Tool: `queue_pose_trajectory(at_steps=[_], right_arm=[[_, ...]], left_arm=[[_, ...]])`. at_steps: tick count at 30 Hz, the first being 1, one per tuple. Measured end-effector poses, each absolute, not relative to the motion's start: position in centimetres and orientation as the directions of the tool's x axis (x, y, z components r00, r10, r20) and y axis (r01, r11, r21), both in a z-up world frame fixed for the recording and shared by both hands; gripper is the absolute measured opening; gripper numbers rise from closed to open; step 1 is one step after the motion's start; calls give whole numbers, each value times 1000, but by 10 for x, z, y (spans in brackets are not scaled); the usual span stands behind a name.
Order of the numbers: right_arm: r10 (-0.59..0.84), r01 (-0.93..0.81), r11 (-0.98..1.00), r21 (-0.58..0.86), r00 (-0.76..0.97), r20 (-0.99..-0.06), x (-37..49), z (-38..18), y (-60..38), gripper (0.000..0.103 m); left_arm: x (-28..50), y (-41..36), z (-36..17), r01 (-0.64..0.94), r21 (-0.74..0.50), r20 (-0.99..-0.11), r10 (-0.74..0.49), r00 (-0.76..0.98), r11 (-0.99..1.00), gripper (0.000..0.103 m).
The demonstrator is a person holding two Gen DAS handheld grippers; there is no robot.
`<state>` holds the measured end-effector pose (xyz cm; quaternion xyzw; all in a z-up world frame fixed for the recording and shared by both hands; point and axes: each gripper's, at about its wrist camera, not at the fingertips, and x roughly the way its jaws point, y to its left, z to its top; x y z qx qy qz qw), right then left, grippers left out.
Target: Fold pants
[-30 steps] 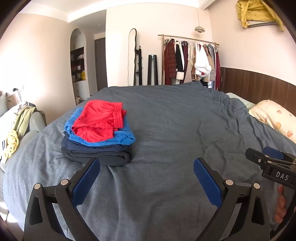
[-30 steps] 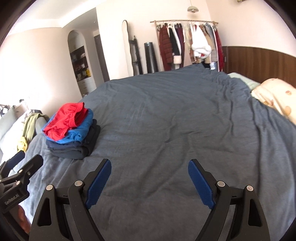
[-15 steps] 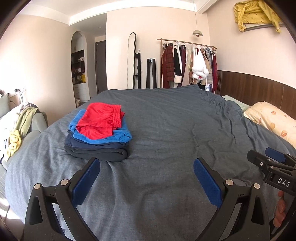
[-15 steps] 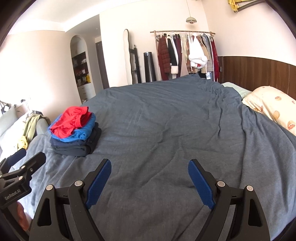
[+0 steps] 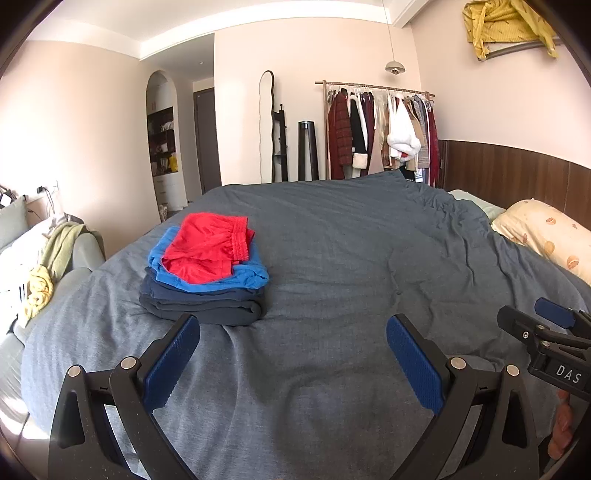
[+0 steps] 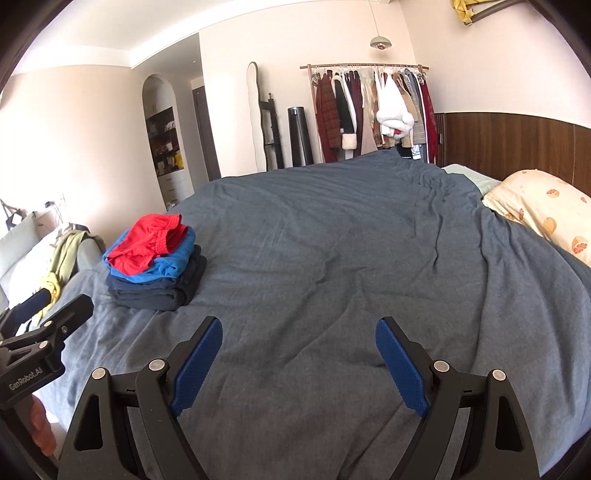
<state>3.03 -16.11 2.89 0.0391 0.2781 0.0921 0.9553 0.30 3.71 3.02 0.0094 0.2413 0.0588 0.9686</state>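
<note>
A stack of folded clothes sits on the left of the bed: red shorts (image 5: 208, 247) on top, a blue garment (image 5: 243, 278) under them, dark navy pants (image 5: 207, 308) at the bottom. The stack also shows in the right wrist view (image 6: 155, 266). My left gripper (image 5: 293, 349) is open and empty, above the grey cover just in front of the stack. My right gripper (image 6: 299, 350) is open and empty, over the bare cover to the right of the stack. Each gripper shows at the edge of the other's view.
The bed has a grey-blue cover (image 5: 351, 258). A patterned pillow (image 5: 546, 236) lies at the right. A clothes rack (image 5: 380, 133) stands behind the bed. A sofa with green and yellow clothes (image 5: 44, 266) is at the left. A yellow garment (image 5: 506, 26) hangs high on the wall.
Both grippers have drawn back and lifted a little, so the stack sits further off and the room shows more. Both stay open and empty.
</note>
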Motion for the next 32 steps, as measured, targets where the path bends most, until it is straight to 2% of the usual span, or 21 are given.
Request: queue_pose_trajectory(at_steps=[32], right_arm=[[200, -156, 980, 127, 821, -534, 31, 22, -160, 86]], left_arm=[[10, 43, 21, -123, 74, -476, 143, 867, 990, 103]])
